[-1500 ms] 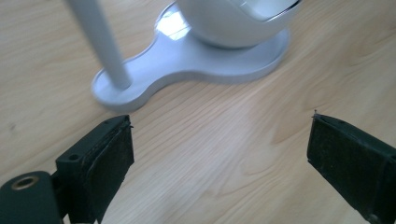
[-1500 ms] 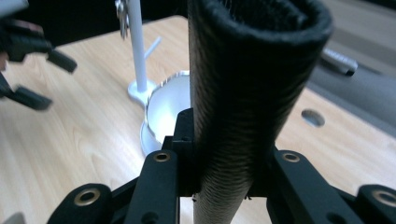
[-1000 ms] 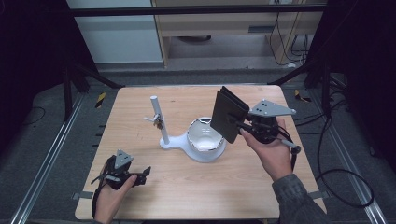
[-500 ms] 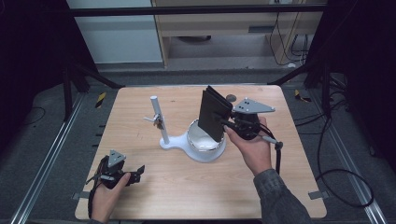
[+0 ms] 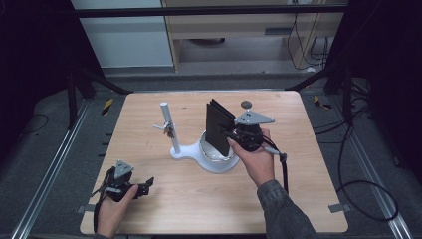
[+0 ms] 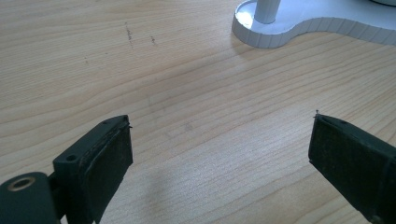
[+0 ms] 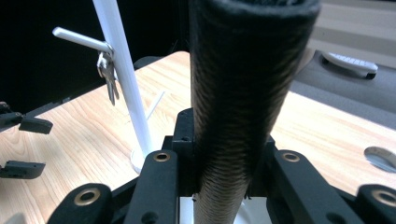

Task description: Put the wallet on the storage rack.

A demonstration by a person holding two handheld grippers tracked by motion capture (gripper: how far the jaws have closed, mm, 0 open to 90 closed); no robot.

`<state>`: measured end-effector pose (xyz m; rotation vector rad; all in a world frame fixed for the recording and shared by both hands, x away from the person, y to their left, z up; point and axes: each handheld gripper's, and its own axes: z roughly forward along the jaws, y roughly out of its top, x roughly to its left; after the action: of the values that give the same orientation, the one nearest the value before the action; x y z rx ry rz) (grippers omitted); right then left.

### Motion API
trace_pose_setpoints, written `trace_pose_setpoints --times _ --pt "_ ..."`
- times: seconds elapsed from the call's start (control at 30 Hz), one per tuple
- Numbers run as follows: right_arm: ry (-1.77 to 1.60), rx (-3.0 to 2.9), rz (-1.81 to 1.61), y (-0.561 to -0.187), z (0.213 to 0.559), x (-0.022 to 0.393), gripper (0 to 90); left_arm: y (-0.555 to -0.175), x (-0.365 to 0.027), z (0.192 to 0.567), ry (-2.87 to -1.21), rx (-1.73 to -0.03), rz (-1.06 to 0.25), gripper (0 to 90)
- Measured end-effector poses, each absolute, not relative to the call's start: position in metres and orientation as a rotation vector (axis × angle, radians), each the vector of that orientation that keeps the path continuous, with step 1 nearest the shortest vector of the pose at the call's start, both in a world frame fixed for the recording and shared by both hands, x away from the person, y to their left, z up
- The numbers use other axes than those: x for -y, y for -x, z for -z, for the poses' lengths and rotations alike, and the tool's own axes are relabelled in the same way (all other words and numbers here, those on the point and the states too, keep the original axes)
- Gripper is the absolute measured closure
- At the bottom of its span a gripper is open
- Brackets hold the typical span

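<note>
The right gripper [image 5: 230, 135] clamps an upright black wallet [image 5: 219, 128] over the white tray [image 5: 215, 160], at 3 o'clock from the post [image 5: 169, 128]. The left gripper [image 5: 145, 183] rests open and empty at 7 o'clock. Released tilted, the wallet may catch the tray's rim and topple onto the table [image 5: 308, 189].

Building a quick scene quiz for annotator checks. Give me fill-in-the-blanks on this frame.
1. The right gripper is shut on a black ____.
2. The left gripper rests low over the wooden table with its jaws ____.
3. A set of ____ hangs from the peg of the white stand.
4. The wallet is held above the stand's white ____.

Missing words: wallet; open; keys; bowl
</note>
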<state>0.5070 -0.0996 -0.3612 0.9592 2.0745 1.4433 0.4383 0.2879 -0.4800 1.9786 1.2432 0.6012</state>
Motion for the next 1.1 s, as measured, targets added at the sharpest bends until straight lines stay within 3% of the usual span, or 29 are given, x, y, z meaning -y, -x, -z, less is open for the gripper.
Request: trace_pose_setpoints --times 0.43,0.8,0.93,1.1 --pt "-1.011 -2.095 -1.426 -0.521 0.391 0.096 71.5 -0.439 -0.286 0.482 -1.989 -1.238 -0.588 6.3" --pt "-1.025 -2.103 -1.429 -0.526 0.396 0.093 69.6 -0.439 -0.285 0.483 -2.001 -1.234 -0.579 6.3" --pt "-1.033 -2.084 -1.433 -0.526 0.393 0.095 58.6 -0.439 -0.286 0.483 -1.997 -1.239 -0.576 6.3" --pt "-1.019 -2.101 -1.388 -0.523 0.391 0.099 52.5 -0.439 -0.285 0.484 -1.999 -1.241 -0.573 6.3"
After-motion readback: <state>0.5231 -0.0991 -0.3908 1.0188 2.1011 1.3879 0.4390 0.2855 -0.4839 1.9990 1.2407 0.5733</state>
